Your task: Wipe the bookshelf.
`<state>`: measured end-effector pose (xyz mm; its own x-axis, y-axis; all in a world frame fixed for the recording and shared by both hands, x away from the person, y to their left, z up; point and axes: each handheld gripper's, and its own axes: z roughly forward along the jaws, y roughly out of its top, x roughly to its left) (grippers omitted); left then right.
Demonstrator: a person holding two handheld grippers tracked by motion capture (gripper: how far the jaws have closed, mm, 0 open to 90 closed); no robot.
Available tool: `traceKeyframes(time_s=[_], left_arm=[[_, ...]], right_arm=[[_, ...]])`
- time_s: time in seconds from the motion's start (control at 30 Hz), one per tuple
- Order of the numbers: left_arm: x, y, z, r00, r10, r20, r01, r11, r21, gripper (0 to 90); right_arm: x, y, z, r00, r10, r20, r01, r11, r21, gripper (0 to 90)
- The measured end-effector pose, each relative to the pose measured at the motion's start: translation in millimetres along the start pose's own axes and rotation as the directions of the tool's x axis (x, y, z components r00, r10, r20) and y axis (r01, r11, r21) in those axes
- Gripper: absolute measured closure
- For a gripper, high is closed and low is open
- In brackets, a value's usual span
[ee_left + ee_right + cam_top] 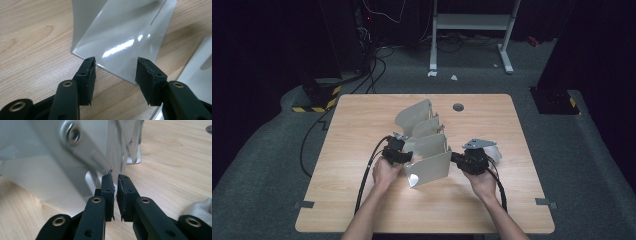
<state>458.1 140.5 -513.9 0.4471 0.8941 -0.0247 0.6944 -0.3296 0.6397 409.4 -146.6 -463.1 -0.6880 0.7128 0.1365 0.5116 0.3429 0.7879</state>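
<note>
A grey metal rack of several upright divider plates stands mid-table. Its front plate is glossy; in the left gripper view this plate rises from a flat foot on the wood. My left gripper is at the plate's left end, open, its jaws on either side of the foot's front corner without pressing it. My right gripper is at the rack's right edge. Its jaws stand almost together, the tips right under a thin edge of the rack. Whether they pinch that edge I cannot tell.
A crumpled white cloth lies just behind my right hand, also at the right gripper view's corner. A round cable hole sits near the table's far edge. Another grey plate lies to the right of the left gripper.
</note>
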Motion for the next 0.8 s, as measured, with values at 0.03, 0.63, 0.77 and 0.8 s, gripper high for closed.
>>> traceKeyframes(time_s=[0.03,0.63,0.77,0.8], left_arm=[[-0.6,-0.4,-0.2,1.0,-0.003,0.001,0.003,1.0,-0.001,50.3],[-11.9,-18.2,-12.0,0.9997,0.022,-0.006,-0.023,0.9996,-0.017,50.3],[-12.5,-21.9,-14.7,0.9998,0.02,-0.008,-0.021,0.9996,-0.021,50.4],[-12.7,-23.4,-15.4,0.9997,0.02,-0.012,-0.021,0.9995,-0.025,50.4]], right_arm=[[1.5,-1.3,0.1,0.9999,-0.005,-0.011,0.005,1.0,0.005,83.5],[25.4,-8.4,2.0,0.9967,-0.061,-0.054,0.061,0.998,0.003,82.0],[24.0,-9.3,0.8,0.9972,-0.069,-0.03,0.069,0.998,0.003,77.7],[18.8,-10.7,-2.1,0.9984,-0.056,-0.01,0.056,0.998,-0.003,74.9]])
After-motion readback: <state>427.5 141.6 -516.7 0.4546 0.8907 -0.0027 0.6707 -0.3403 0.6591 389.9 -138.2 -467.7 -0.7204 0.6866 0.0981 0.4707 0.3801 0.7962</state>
